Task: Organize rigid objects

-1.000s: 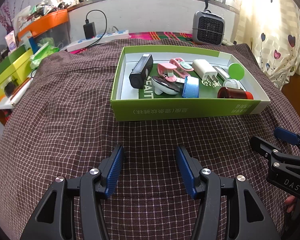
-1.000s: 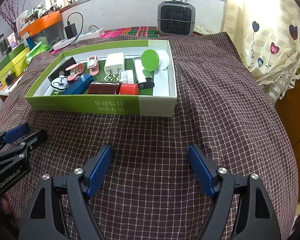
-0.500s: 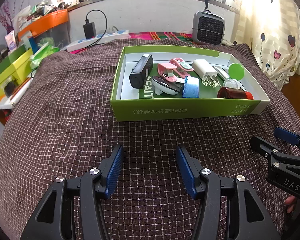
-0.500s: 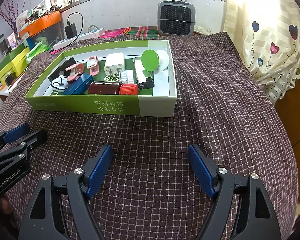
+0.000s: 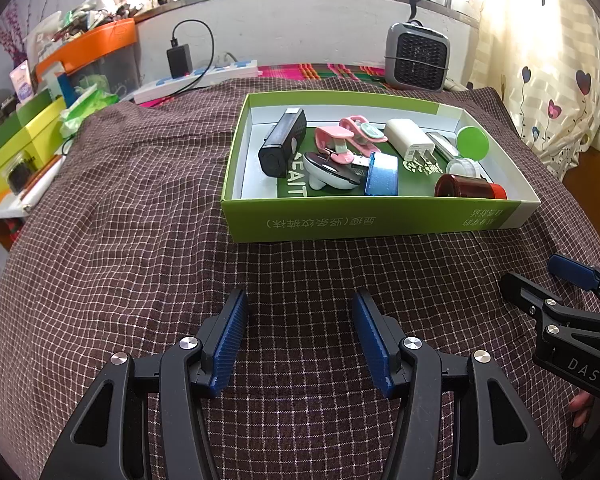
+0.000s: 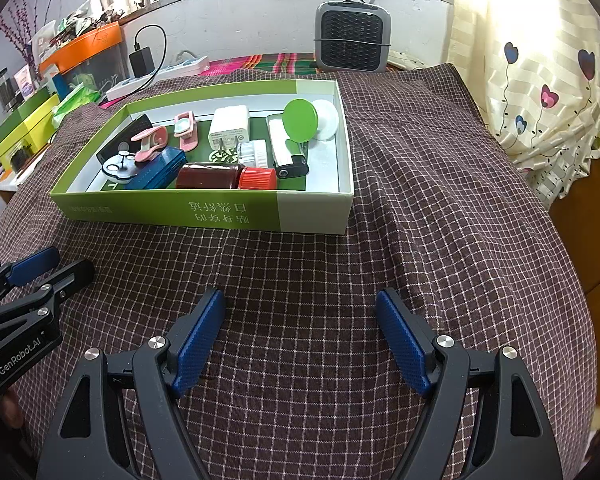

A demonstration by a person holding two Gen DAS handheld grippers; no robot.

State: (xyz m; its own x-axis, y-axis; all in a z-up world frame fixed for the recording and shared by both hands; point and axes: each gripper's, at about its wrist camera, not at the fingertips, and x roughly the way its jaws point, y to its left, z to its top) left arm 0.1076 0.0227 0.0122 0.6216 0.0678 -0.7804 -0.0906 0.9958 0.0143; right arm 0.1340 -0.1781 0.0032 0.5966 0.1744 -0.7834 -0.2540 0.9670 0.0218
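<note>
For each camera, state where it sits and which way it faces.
Left wrist: sits behind the open left tongs, low over the checked cloth, facing the green box and window wall; the right tongs show at right.
Right wrist: sits behind the open right tongs, facing the same box from further right; the left tongs show at left.
Shared: box, red-capped bottle, grey heater.
</note>
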